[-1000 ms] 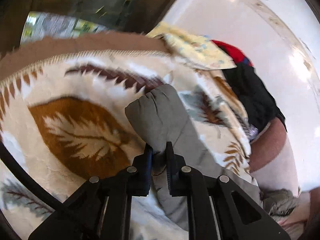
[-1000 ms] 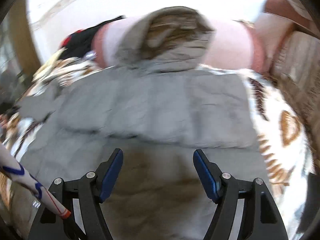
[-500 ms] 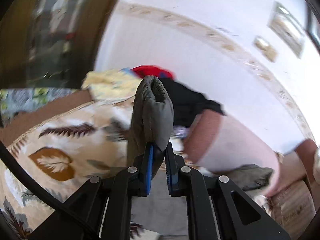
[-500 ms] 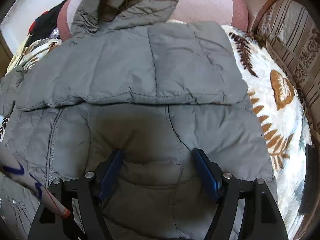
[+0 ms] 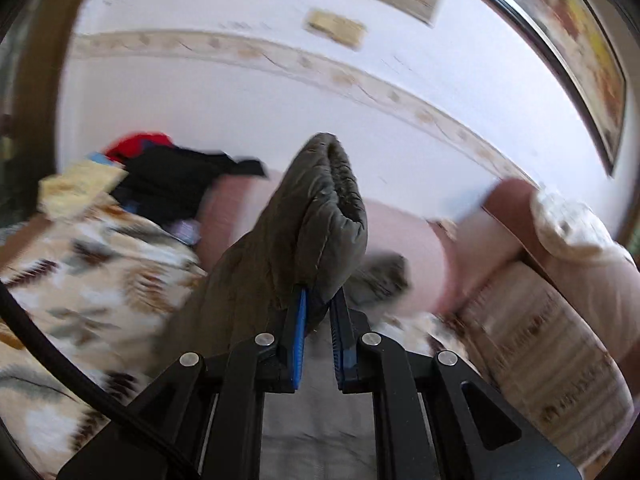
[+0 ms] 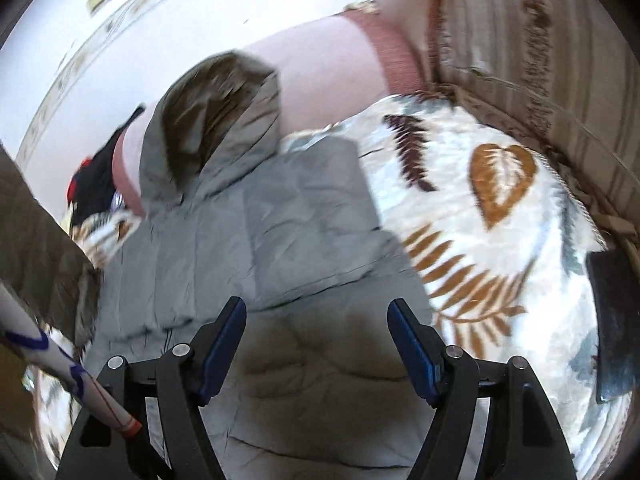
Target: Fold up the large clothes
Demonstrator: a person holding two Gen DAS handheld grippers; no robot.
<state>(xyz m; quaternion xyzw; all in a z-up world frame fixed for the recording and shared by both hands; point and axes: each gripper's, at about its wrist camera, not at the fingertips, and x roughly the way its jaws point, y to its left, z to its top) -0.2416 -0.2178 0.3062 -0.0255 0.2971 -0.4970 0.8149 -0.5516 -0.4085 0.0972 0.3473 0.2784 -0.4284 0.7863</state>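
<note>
Grey quilted puffer jacket [image 6: 280, 248] lies spread flat on a cream plush blanket with brown and rust leaf prints [image 6: 500, 216], which covers a sofa. Its hood [image 6: 216, 108] rests up against a pink bolster cushion [image 6: 332, 64] at the back of the blanket. One sleeve of the jacket [image 5: 312, 216] is lifted off the blanket: the left tongs [image 5: 319, 312] are pressed together on the padded fabric just below the cuff, and the cuff end stands up above the blue pads [image 5: 298, 344] with its dark opening showing. The rest of that sleeve hangs down to the left of the tongs toward the blanket.

The right tongs [image 6: 318, 320] are spread wide and hover over the lower body of the jacket, holding nothing; their shadow falls on the quilted panels between the two fingers. Whether the fingertips touch the fabric is unclear.

To the right of the jacket the blanket lies bare, and a dark flat rectangular object [image 6: 612, 320] rests at its right edge. A striped beige sofa cushion [image 6: 540, 40] rises beyond the blanket on that side. At the far left end of the bolster sits a heap of black and red clothes [image 5: 168, 172] beside a pale yellow cloth [image 5: 80, 188]. A white wall with a patterned border strip [image 5: 280, 60] stands behind the sofa.
</note>
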